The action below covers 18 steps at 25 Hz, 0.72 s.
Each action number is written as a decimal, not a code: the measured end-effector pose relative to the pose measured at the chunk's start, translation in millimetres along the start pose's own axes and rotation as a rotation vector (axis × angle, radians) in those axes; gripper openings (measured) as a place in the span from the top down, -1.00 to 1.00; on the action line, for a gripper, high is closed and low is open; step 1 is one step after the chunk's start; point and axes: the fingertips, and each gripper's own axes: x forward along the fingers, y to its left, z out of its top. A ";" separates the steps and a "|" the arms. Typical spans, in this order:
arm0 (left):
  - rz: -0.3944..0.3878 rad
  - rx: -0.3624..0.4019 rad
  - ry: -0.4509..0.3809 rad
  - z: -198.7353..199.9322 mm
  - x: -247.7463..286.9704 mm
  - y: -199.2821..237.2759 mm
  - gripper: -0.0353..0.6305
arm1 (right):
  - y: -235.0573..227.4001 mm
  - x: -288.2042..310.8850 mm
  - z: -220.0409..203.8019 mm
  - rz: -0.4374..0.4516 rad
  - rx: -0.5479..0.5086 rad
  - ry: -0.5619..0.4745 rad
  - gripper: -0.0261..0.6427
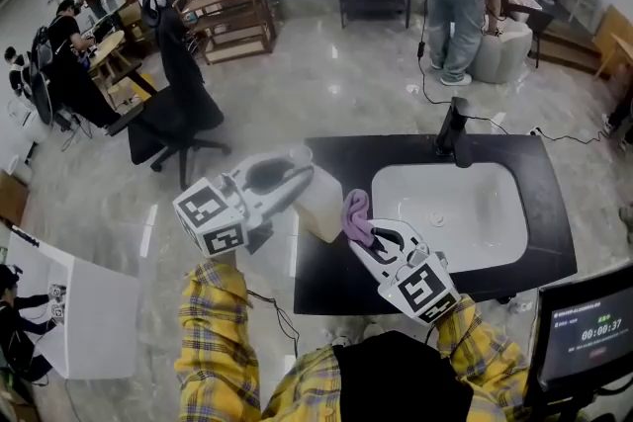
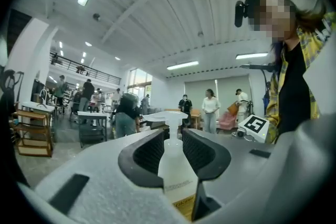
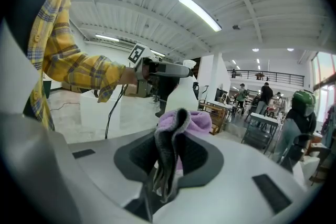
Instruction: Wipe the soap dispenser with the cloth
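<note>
The soap dispenser (image 1: pixel 318 203), a white pump bottle (image 2: pixel 176 173), sits between the pads of my left gripper (image 1: pixel 300 177), which is shut on its body over the left end of the black counter (image 1: pixel 326 277). In the left gripper view the pump head (image 2: pixel 167 117) rises just past the fingertips of the left gripper (image 2: pixel 170 140). My right gripper (image 1: pixel 369 234) is shut on a bunched purple cloth (image 1: pixel 355 211). The cloth (image 3: pixel 185 124) bulges out of the right gripper (image 3: pixel 175 150) close to the bottle's (image 3: pixel 184 96) right side; I cannot tell whether they touch.
A white basin (image 1: pixel 450 212) is set in the counter, with a dark faucet (image 1: pixel 452 131) behind it. An office chair (image 1: pixel 178 104) stands on the floor to the left. People work at tables further off. A screen (image 1: pixel 584 331) sits at lower right.
</note>
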 end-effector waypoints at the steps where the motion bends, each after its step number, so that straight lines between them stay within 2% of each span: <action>1: -0.030 0.002 0.004 -0.3 1.7 -0.7 0.58 | -0.6 -0.8 0.6 -0.002 -0.008 -0.001 0.68; 5: -0.129 0.007 -0.002 -0.2 1.3 -1.1 0.58 | -0.1 -1.1 6.9 0.001 -0.034 -0.010 0.68; 11: -0.194 -0.003 -0.018 -1.4 3.5 1.8 0.58 | -0.3 -2.1 11.2 0.005 -0.079 -0.010 0.68; 14: -0.157 0.024 -0.019 -0.7 5.5 1.8 0.58 | -0.6 -1.5 14.9 0.006 -0.128 -0.008 0.68; 18: -0.011 0.053 -0.041 0.1 4.1 4.7 0.44 | 0.6 -0.5 19.3 0.006 -0.166 -0.016 0.68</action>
